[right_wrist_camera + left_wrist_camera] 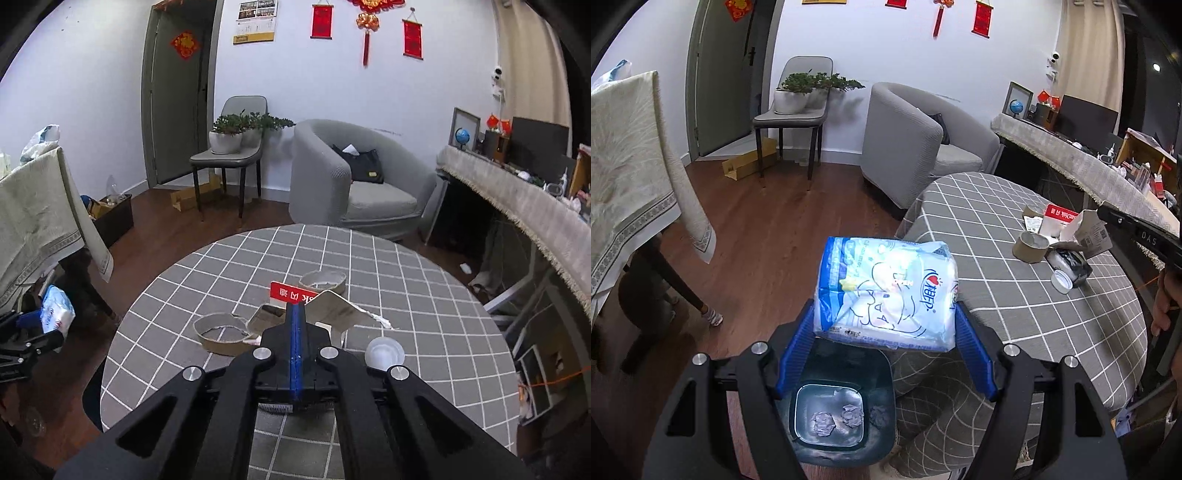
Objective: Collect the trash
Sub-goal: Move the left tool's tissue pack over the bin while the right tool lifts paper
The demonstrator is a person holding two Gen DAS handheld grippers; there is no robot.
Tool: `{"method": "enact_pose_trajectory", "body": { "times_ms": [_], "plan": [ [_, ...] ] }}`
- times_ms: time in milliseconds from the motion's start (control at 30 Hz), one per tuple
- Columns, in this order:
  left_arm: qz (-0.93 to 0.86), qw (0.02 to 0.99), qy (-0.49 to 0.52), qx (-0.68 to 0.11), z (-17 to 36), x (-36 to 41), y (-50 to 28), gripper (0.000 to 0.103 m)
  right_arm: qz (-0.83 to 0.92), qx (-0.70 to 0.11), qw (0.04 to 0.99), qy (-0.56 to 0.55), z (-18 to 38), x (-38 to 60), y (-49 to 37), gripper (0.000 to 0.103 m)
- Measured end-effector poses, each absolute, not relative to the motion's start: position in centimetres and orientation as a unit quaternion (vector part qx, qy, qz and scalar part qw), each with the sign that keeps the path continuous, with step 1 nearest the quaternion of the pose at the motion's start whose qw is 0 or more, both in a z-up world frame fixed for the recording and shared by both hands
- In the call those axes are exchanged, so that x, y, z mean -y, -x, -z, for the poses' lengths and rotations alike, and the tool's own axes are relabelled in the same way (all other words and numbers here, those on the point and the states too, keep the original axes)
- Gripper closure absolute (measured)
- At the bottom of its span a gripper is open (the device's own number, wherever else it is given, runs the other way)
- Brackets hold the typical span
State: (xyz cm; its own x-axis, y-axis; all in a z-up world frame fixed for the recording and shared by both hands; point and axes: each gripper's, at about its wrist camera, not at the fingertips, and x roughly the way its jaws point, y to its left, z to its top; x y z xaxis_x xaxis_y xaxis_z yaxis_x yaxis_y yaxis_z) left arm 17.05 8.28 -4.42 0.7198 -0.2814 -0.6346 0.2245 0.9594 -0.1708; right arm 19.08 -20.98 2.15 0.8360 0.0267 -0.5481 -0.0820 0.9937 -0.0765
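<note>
My left gripper point(884, 306) is shut on a blue-and-white plastic tissue pack point(886, 280), its blue pads pressing both sides. The pack hangs over a dark teal bin point(842, 369) on the floor, which holds crumpled paper balls point(823, 424). In the right wrist view the same pack point(55, 310) shows at the far left. My right gripper point(297, 308) is shut, pads together, pinching the edge of a torn cardboard box point(332, 308) on the round checked table point(424, 295). A red-topped box point(291, 293) lies just behind it.
Two brown tape rolls point(218, 332) point(323, 282) and a white lid point(384, 352) lie on the table. A grey armchair point(369, 184), a chair with potted plants point(229, 155), a cloth-draped table point(628, 166) and a cluttered long desk point(517, 199) surround it.
</note>
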Motion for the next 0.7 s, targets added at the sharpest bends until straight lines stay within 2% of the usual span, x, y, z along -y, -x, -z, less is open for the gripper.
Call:
{"method": "enact_pose_trajectory", "body": {
  "times_ms": [233,467,500,600,700],
  "plan": [
    [0.127,0.928,0.045,-0.347,4.4,-10.0,-16.6,0.028,-0.023,-0.245,0.967,0.067,-4.3,19.1,-18.3,0.103],
    [0.115,0.924,0.046,-0.363,5.5,-11.7,-16.6,0.028,-0.032,-0.241,0.968,0.057,-4.8,19.1,-18.0,0.103],
    [0.115,0.923,0.048,-0.363,5.4,-11.9,-16.6,0.028,-0.024,-0.232,0.971,0.051,-5.4,19.8,-17.5,0.098],
    [0.119,0.924,0.049,-0.359,5.1,-11.8,-16.4,0.028,-0.013,-0.216,0.976,0.024,-6.4,21.7,-15.7,0.038],
    [0.127,0.924,0.048,-0.356,4.9,-11.4,-16.3,0.028,-0.027,-0.229,0.973,0.015,-6.5,22.6,-14.8,0.057]
  ]
}}
